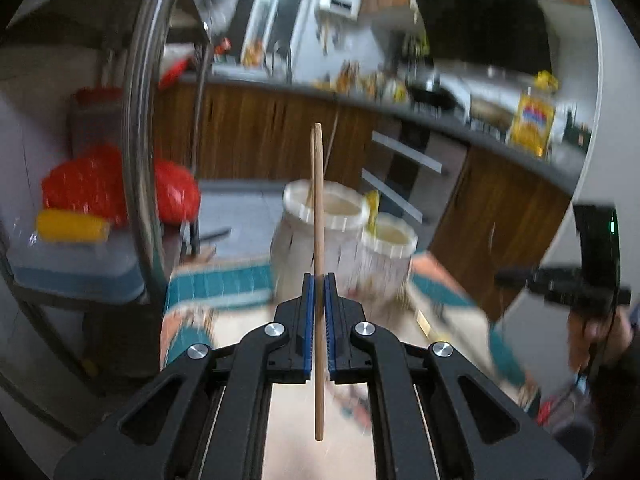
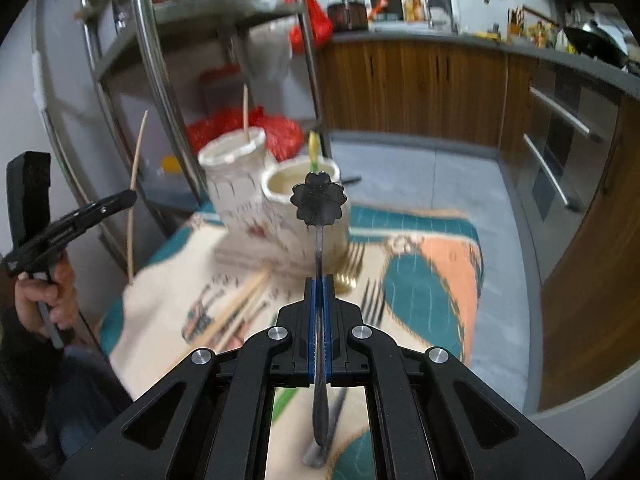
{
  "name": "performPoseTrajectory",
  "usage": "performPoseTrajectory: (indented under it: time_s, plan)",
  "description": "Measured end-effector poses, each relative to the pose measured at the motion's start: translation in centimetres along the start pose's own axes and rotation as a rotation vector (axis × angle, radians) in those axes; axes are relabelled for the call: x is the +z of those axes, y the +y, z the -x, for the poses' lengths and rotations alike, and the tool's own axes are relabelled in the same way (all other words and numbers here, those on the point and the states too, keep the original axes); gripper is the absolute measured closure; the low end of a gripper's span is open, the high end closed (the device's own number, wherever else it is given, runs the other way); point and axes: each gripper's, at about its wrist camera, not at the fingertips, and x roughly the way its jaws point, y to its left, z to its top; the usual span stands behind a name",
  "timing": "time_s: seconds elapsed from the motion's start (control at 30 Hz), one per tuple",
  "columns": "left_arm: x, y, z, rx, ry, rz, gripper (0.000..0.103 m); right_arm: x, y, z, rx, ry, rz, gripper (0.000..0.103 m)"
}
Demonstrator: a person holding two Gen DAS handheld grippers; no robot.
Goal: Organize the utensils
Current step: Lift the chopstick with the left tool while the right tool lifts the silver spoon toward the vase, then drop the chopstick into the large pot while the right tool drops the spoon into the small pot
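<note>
Light: dim, cool indoor — brightest at window [image 1: 272, 4].
Blur: motion smear over counter [image 1: 400, 108] and patterned cloth [image 2: 420, 280].
Edges: fisheye bending, black corners.
Sharpest: near gripper frames.

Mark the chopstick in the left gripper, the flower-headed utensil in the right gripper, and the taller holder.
chopstick [image 1: 318, 200], left wrist view, mid-shaft above the pads.
flower-headed utensil [image 2: 319, 199], right wrist view, on its flower head.
taller holder [image 2: 236, 184], right wrist view, on its front wall.
</note>
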Motion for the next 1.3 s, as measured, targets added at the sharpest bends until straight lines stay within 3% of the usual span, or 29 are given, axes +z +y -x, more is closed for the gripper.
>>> performPoseTrajectory:
  time_s: [0.27, 0.6, 0.83, 1.03, 1.3]
  plan:
    - [2.7, -2.0, -1.4, 0.023, -0.191, -0.034, 0.098, 2.4, 0.5, 0.6, 0.071, -0.213, -0.04, 0.099]
    - [7.0, -1.5, -2.3, 0.016, -0.382, 0.048, 0.098, 6.0, -0.6, -1.2, 0.16, -0.424, -0.108, 0.099]
    - [7.6, -1.6, -3.9, 0.027, -0.411, 0.073, 0.098, 7.9, -0.1, -2.0, 0.179, -0.517, -0.128, 0.099]
    - [7.6, -2.2, -5.6, 0.056, -0.423, 0.052, 0.098, 8.1, 0.6, -3.1, 0.093, -0.573, -0.118, 0.099]
    - [6.8, -3.3, -7.9, 0.095, -0.389, 0.02, 0.098, 7.5, 0.2, -5.4, 0.04, -0.544, -0.114, 0.099]
